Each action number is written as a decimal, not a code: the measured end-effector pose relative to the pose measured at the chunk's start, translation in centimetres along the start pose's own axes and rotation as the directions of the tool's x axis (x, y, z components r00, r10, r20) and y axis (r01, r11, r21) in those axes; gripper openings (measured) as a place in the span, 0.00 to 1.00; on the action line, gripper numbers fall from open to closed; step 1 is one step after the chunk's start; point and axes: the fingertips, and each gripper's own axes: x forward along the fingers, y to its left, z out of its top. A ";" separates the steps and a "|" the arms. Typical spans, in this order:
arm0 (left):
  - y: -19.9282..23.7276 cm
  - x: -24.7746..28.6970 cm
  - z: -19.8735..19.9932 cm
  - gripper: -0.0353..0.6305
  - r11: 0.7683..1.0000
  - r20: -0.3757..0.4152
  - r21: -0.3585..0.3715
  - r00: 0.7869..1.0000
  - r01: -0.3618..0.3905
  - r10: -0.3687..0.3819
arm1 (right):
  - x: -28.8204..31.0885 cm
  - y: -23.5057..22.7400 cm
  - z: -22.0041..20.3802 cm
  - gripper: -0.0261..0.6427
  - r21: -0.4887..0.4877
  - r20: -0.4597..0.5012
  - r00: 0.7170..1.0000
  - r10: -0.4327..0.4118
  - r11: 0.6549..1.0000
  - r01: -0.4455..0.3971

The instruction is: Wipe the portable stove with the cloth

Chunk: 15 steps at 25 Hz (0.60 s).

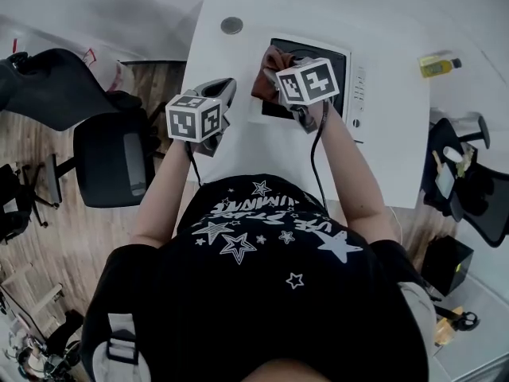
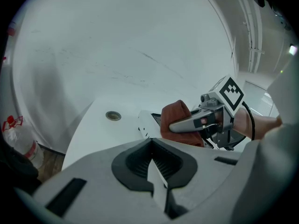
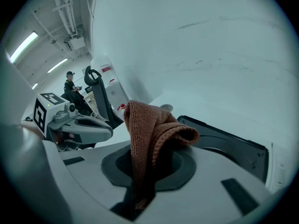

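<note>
We are holding the left gripper [image 1: 225,88], jaws closed on nothing, over the left edge of the white tabletop [image 1: 238,159]. Our right gripper [image 1: 305,118] is clamping the rust-brown knitted cloth [image 3: 154,129] above the black-topped white portable stove [image 1: 351,76]. We are judging that the loosely bunched cloth could snag on the stove's rim. Bare tabletop is lying nearer us.

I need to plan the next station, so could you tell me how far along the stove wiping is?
Done: the cloth is picked up, pinched in the shut right gripper. In hand: it is held over the left edge of the portable stove; contact is unclear. The left gripper is shut and empty beside it. Left: apparently the wiping itself.
</note>
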 end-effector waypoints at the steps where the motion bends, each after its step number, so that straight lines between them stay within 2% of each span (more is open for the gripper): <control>1: -0.2 0.1 0.1 0.06 1.000 0.000 0.006 1.000 0.000 0.000 | -0.2 -0.3 -0.1 0.14 0.007 0.002 1.000 -0.001 1.000 0.001; 15: -3.7 1.7 0.4 0.06 0.999 -0.007 0.050 1.000 0.011 -0.010 | -4.2 -4.8 -2.9 0.14 0.082 0.030 0.999 -0.038 0.996 0.036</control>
